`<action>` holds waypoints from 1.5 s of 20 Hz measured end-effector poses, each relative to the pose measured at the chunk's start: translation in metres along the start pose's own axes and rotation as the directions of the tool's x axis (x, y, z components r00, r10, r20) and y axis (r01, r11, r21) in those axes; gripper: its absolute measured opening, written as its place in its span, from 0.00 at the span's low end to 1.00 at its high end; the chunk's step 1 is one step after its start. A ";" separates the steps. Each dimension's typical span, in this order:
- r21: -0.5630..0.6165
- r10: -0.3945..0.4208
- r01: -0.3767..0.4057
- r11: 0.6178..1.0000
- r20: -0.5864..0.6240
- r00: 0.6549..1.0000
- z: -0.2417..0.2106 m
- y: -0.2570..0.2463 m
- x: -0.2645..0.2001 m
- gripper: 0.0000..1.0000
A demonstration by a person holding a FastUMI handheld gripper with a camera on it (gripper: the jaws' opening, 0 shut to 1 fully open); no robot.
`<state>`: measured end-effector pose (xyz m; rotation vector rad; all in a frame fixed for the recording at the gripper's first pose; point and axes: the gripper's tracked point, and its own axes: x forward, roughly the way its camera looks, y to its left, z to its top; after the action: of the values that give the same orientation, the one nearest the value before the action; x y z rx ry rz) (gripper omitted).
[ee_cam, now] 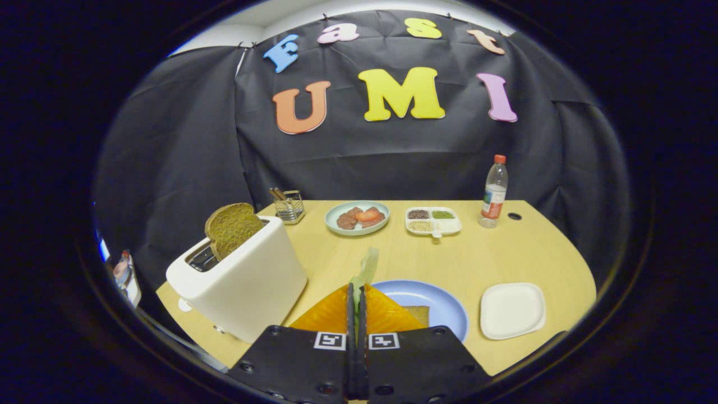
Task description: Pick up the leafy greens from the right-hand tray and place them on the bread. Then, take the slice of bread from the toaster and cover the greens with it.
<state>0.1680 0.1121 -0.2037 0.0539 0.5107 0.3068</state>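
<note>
My gripper is shut on a pale leafy green, which sticks up from between the fingertips. Just beyond and below the fingers lies a blue plate with a slice of bread on it, partly hidden by the fingers. To the left stands a white toaster with a brown bread slice poking out of its slot. Right of the blue plate sits the white square tray, with nothing on it.
At the back of the wooden table are a light plate of meat and tomato, a divided dish of seeds, a plastic bottle and a wire utensil holder. The table edge curves round on the right.
</note>
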 end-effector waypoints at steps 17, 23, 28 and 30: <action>0.007 -0.238 0.241 0.971 -0.135 0.962 -0.059 -0.101 0.036 0.73; 0.105 -0.204 0.211 0.972 -0.075 0.976 -0.020 -0.083 0.007 0.96; 0.093 -0.198 0.200 0.975 -0.022 0.980 0.025 -0.051 -0.013 0.96; 0.080 -0.185 0.184 0.980 0.005 0.983 0.045 -0.030 -0.019 0.96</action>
<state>0.1826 0.0786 -0.1596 0.0848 0.5113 0.1043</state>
